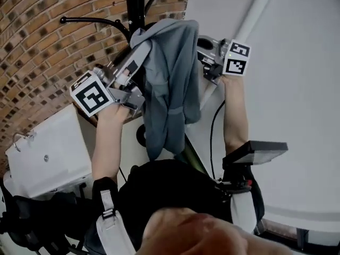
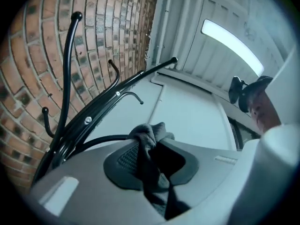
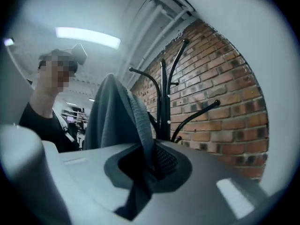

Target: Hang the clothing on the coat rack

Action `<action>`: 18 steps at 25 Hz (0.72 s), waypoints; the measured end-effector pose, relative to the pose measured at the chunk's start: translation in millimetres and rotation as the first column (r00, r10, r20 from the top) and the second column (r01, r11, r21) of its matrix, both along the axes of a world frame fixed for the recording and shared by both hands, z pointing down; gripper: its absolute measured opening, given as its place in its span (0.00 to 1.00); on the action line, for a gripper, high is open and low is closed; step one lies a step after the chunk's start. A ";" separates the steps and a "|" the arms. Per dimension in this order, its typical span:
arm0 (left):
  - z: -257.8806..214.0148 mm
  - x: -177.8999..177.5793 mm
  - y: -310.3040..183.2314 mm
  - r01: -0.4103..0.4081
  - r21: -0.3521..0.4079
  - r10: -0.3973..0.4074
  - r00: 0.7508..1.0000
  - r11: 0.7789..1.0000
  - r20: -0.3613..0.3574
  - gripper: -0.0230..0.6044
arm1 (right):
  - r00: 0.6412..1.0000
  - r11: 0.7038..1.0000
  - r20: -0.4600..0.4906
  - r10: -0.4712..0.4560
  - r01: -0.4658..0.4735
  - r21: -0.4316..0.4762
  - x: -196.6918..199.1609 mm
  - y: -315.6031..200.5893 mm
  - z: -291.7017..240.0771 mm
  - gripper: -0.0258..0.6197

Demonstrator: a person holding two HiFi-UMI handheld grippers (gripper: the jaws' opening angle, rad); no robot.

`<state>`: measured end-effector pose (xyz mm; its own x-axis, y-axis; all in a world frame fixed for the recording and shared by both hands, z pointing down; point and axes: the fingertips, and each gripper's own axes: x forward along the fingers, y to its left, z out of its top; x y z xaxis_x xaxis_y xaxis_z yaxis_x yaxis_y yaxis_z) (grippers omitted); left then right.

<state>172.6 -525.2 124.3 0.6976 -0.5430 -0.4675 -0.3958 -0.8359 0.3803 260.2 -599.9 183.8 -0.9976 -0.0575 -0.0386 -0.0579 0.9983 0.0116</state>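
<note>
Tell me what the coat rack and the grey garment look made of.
Coat rack: likely metal tubing, glossy black paint; thin curved arms with ball tips and a visible screw.
Garment: soft matte grey knit, possibly cotton jersey; it drapes in folds and has a ribbed edge.

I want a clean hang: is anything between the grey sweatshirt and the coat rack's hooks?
Nothing visible does. The grey sweatshirt is up right beside the black coat rack, and the hooks in view are bare.
</note>
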 end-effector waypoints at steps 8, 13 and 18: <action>35.2 -13.9 54.3 0.214 0.096 -0.215 0.976 0.972 0.008 0.13 | 0.994 0.993 0.028 -0.106 0.105 0.054 3.9 20.9 1.8 0.07; -31.0 36.3 88.4 0.299 0.486 -0.449 0.864 0.821 0.227 0.12 | 0.995 0.990 0.098 0.002 -0.016 0.143 13.2 8.6 -18.6 0.07; -47.6 -1.5 51.7 0.518 0.488 -0.684 0.682 0.702 0.260 0.04 | 0.988 0.994 0.154 0.015 -0.032 0.108 18.8 -1.7 -39.4 0.07</action>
<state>171.0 -473.5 76.7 0.4355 -0.7656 -0.4735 -0.8994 -0.3918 -0.1938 279.0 -601.6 144.4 -0.9779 -0.0678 -0.1977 -0.0909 0.9897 0.1103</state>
